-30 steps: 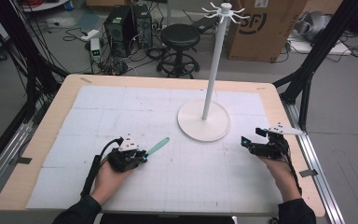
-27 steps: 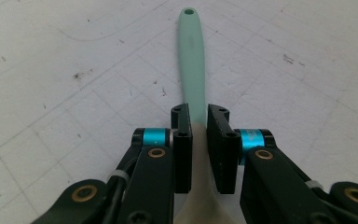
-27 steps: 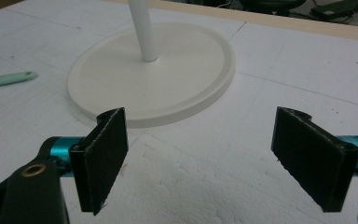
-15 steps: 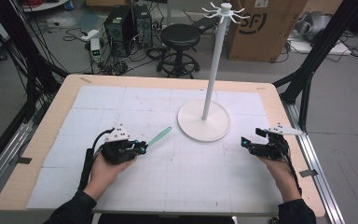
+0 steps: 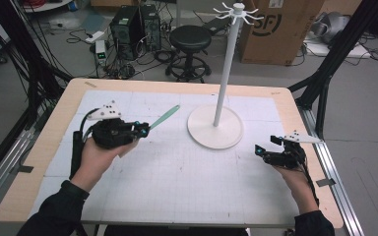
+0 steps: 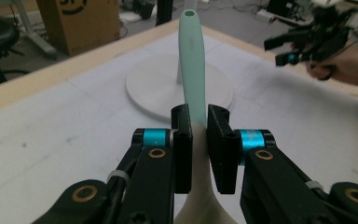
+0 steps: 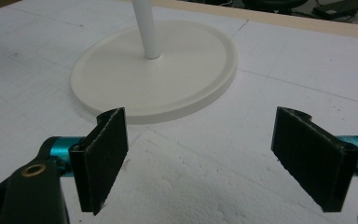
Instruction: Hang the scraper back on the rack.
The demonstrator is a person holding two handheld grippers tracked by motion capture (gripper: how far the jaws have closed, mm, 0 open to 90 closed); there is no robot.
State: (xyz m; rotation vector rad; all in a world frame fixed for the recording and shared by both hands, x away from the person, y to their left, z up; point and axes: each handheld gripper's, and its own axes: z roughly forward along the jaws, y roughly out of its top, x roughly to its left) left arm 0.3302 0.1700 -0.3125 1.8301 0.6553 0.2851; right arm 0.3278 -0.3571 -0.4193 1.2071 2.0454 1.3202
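Left gripper (image 5: 145,129) pinches a mint-green utensil (image 5: 165,117) — spoon or spatula, can't tell which. In the left gripper view the jaws stand nearly together, pads pressed on the neck where the green handle (image 6: 192,60) meets a cream-coloured head that runs out of frame at the bottom. The handle sticks out past the jaw tips, hanging hole at the far end. In the high view the utensil is off the table (image 5: 177,191), at about 9 o'clock from the white stand (image 5: 215,127), near its base but apart from it, handle pointing toward 2 o'clock.

Right gripper (image 5: 262,150) sits at about 4 o'clock from the stand base, low over the mat. In the right gripper view the jaws stand wide apart with nothing between them, and the stand's disc base (image 7: 158,70) lies just ahead.

Step in hand, as I judge it: carry phase, utensil picked and lifted, not yet hung. The hooks (image 5: 236,11) crown the pole well above the gripper.

Next move likely calls for more lift, then tilting so the hole at the handle end lines up with one hook prong, and easing it over before letting go. The hole is small and the prongs thin, so alignment is the hard part. The right hand could steady the base if the pole wobbles.
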